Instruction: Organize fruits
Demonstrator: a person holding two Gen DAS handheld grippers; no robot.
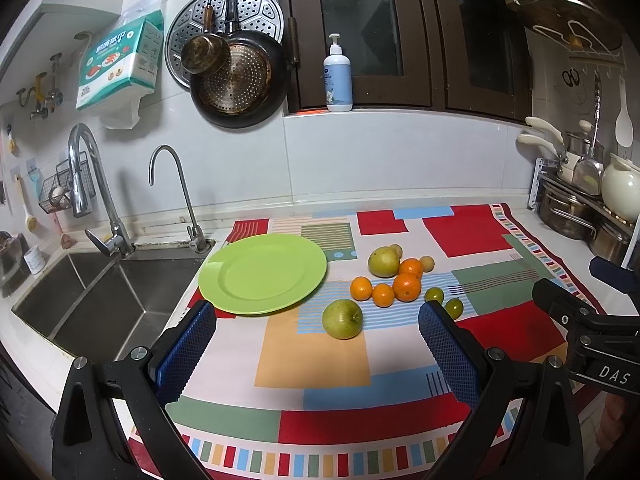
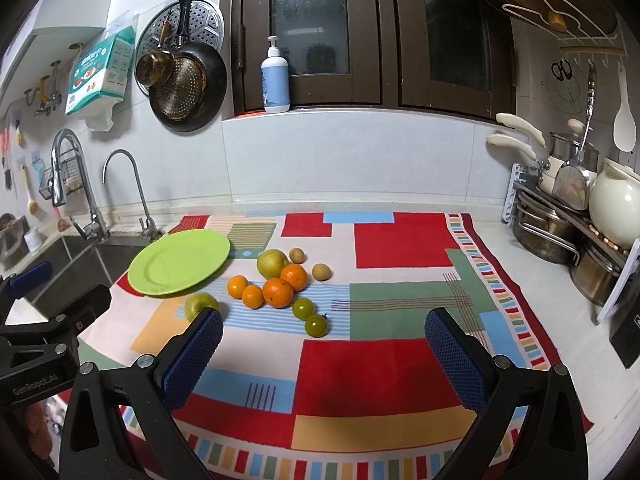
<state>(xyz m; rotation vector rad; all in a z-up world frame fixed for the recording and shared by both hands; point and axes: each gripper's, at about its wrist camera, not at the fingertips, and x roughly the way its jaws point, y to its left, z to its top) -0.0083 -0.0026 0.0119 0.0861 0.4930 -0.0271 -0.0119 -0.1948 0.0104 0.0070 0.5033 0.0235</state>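
Holding our left gripper (image 1: 318,334) and right gripper (image 2: 324,338) wide apart and empty, we see mixed loose fruits (image 2: 278,292) clustered on the patchwork cloth (image 2: 400,240) beside a round green plate (image 2: 160,276).

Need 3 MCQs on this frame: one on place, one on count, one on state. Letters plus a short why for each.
1. Where does the green plate sit relative to the fruit pile?
A. Between the pile and the sink
B. Beside the pot rack
C. On the windowsill

2. How many oranges lie on the cloth?
A. Two
B. Four
C. Six

3. What state is the left gripper in?
A. Shut on an apple
B. Shut, empty
C. Open, empty

Answers:
1 A: the plate lies sink-side of the fruit, by the sink.
2 B: four orange fruits cluster together.
3 C: its blue pads stand wide apart; the near green apple sits untouched ahead.
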